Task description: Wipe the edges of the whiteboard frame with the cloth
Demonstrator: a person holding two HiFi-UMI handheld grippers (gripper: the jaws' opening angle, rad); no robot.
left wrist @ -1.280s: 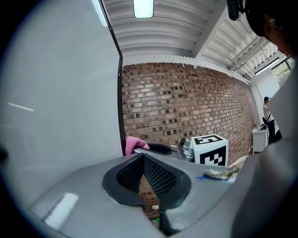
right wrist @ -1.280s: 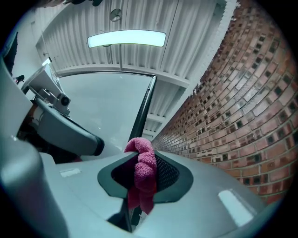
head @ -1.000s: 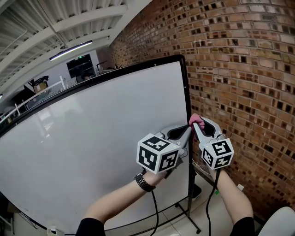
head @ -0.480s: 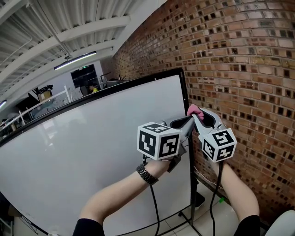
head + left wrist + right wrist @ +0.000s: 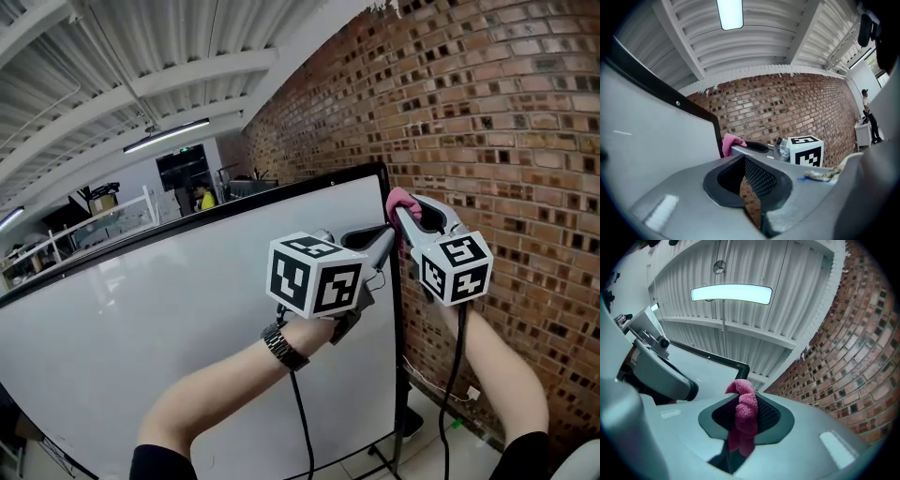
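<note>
Right gripper [image 5: 399,218] pinching pink cloth [image 5: 402,201], holding it on right edge of whiteboard frame [image 5: 396,319] just below top corner, likely for wiping. Left gripper [image 5: 379,247] pressed together, empty, idling beside frame.

The right gripper [image 5: 746,427] has its fingers [image 5: 769,417] pressed on a pink cloth [image 5: 744,401], which stands up between them as a folded roll. Just behind the cloth is the upper corner of the black whiteboard frame [image 5: 738,367]; I cannot tell if they touch. The left gripper [image 5: 663,376] is at the left. A long lit lamp [image 5: 731,294] hangs above, and a brick wall [image 5: 853,357] is at the right.
</note>
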